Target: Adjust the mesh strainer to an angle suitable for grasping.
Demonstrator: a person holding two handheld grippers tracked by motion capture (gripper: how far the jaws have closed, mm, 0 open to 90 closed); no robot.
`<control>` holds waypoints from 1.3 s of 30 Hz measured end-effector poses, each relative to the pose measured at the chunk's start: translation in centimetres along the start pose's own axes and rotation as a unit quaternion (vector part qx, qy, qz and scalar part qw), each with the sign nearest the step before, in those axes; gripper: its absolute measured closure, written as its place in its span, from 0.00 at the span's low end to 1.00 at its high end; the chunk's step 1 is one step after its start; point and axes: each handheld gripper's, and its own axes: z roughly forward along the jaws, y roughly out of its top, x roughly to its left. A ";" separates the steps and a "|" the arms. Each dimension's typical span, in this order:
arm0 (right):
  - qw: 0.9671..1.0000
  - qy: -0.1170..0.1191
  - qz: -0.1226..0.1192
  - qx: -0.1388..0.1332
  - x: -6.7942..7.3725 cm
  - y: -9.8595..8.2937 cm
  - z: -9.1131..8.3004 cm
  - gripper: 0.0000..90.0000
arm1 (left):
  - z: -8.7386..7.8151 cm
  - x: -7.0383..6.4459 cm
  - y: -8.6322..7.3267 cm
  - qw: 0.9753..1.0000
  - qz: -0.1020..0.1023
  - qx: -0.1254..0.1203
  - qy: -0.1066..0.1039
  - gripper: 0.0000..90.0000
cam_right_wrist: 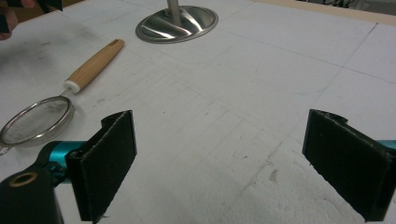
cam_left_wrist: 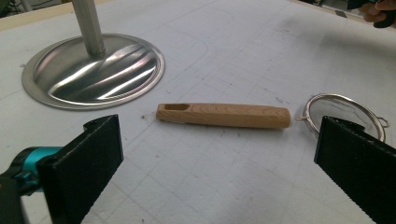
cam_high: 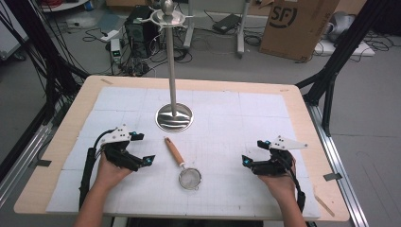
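Here, round mesh strainer (cam_high: 189,178), wooden-handled.

On the surface (cam_high: 302,101) a mat (cam_high: 246,118) covers most of the top, leaving a margin along the edges. The stand (cam_high: 174,116) rises from its base on the mat, slightly left of centre and toward the far edge. Nearer the near edge than the stand lies the strainer (cam_high: 183,165), flat on the mat, its handle toward the stand and its bowl toward the near edge. The left hand-held gripper (cam_high: 142,149) is left of the strainer, near it; the right hand-held gripper (cam_high: 253,152) is right of it, farther off, toward the right edge.
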 end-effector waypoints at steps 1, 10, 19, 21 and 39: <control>1.000 0.000 0.003 0.001 0.0 0.0 0.0 0.10 | 0.0 0.1 -0.1 1.000 -0.002 0.002 0.002 0.02; 1.000 -0.002 -0.006 0.009 0.5 -0.1 -0.1 0.10 | 0.4 -0.4 -0.1 1.000 0.004 0.016 0.002 0.02; 1.000 -0.002 -0.003 0.014 0.2 -0.2 0.1 0.10 | 0.8 -0.3 -0.1 1.000 0.010 0.016 0.000 0.06; 1.000 -0.001 -0.003 0.015 0.2 -0.2 0.2 0.10 | 1.1 -0.4 0.1 1.000 0.015 0.022 -0.006 0.11; 1.000 0.001 -0.006 0.015 0.3 -0.2 0.1 0.10 | 5.4 -1.2 3.1 0.995 0.049 0.081 0.015 0.62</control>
